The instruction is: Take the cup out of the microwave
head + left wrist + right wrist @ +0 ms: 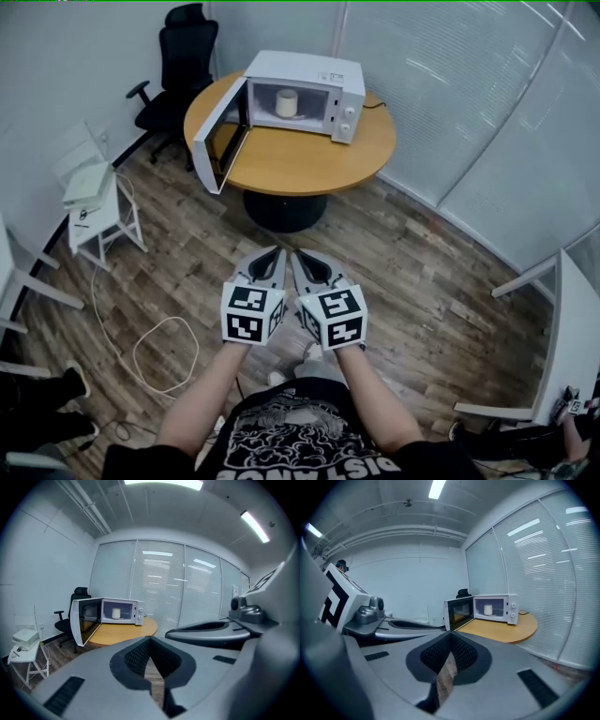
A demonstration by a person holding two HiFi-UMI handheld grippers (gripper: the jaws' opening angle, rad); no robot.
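A white microwave point(319, 89) stands on a round wooden table point(309, 159) across the room, its door point(217, 136) swung open to the left. Inside stands a white cup point(286, 102), upright on the turntable. It also shows small in the left gripper view, cup point(116, 613), and in the right gripper view, cup point(488, 610). My left gripper point(276, 253) and right gripper point(299, 257) are held side by side close to my body, far from the table. Both are shut with nothing in them; left gripper point(150, 639), right gripper point(451, 635).
A black office chair point(178, 70) sits behind the table at the left. A small white side table point(98, 206) with a white device stands at the left, and a cable point(159, 352) loops on the wooden floor. A white desk point(572, 319) is at the right; blinds line the far wall.
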